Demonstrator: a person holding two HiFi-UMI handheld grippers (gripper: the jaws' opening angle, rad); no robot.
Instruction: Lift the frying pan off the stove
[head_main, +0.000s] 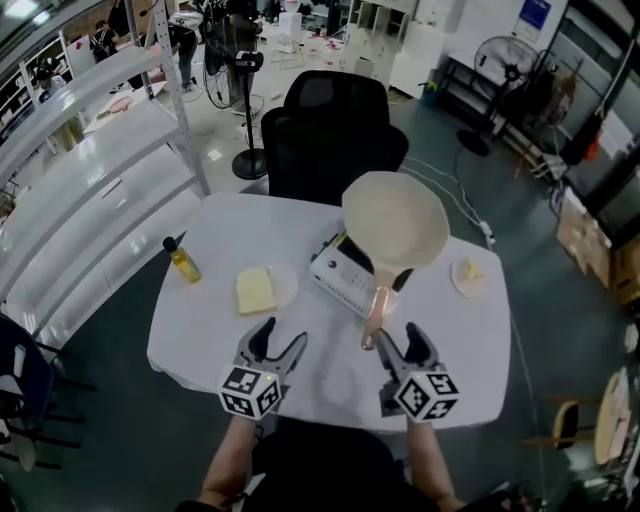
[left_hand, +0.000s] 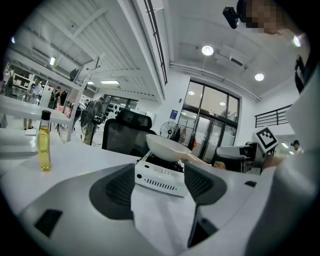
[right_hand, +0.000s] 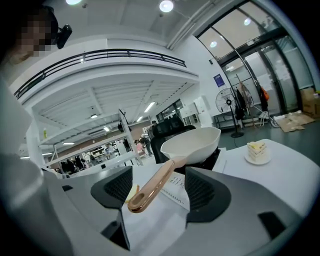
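A cream frying pan (head_main: 395, 221) with a copper-coloured handle (head_main: 376, 312) rests on a small white stove (head_main: 340, 273) on the white table (head_main: 200, 340). The handle points toward me. My right gripper (head_main: 397, 345) is open, and the handle's end (right_hand: 136, 200) lies between its jaws, apart from both pads. My left gripper (head_main: 277, 343) is open with nothing in it, left of the handle. The left gripper view shows the stove (left_hand: 160, 179) and pan (left_hand: 167, 148) ahead.
A yellow oil bottle (head_main: 182, 260) stands at the table's left. A plate with a yellow block (head_main: 258, 291) lies beside the stove. A small plate with cake (head_main: 469, 275) sits at the right. A black office chair (head_main: 328, 135) stands behind the table.
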